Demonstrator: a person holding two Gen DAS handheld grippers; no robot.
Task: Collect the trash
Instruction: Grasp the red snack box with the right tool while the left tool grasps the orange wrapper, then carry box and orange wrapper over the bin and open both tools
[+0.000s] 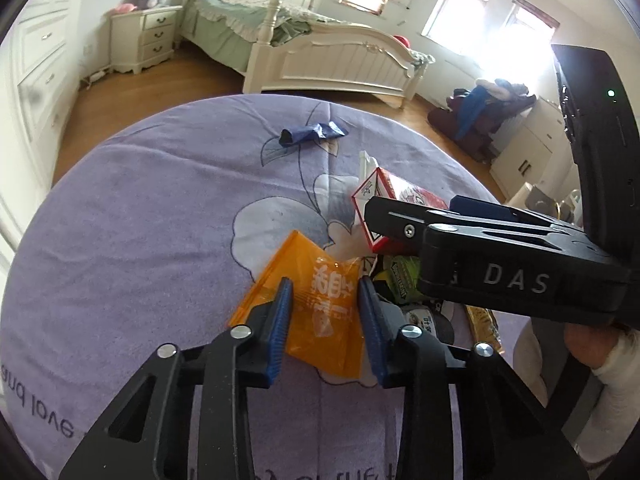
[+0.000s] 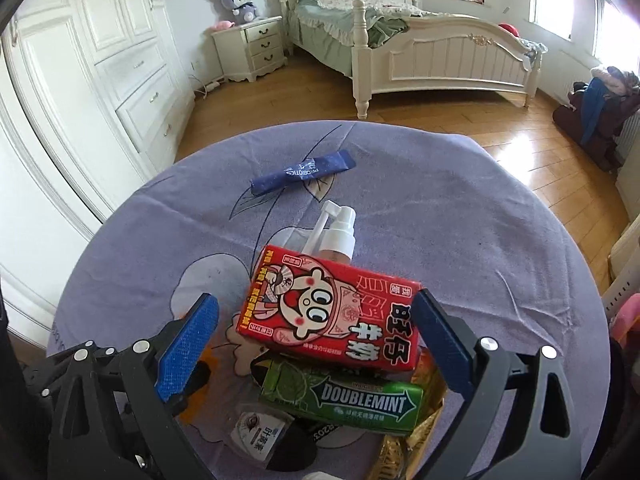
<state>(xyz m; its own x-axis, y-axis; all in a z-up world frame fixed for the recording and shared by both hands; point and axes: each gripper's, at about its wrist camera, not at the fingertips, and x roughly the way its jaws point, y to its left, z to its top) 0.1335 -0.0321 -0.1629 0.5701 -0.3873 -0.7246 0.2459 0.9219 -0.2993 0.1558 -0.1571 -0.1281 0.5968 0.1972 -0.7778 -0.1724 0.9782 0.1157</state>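
Daylight poured in through the windows (image 1: 456, 8) at the far right, blown out to white glare that washed the wall beside them. The floor (image 2: 516, 148) carried a bright reflection. The purple tabletop (image 1: 140, 208) was evenly lit, with soft shadows. Fisheye bending curved the edges, and dark vignetting filled the corners.

We see a lilac tablecloth (image 2: 460, 216) printed with pale outlined flowers, a translucent orange wrapper (image 1: 320, 304) with white characters, a red carton (image 2: 332, 312) bearing a cartoon face, a green gum pack (image 2: 344, 396) lettered white, a navy sachet (image 2: 304, 172), and blue-padded black grippers.
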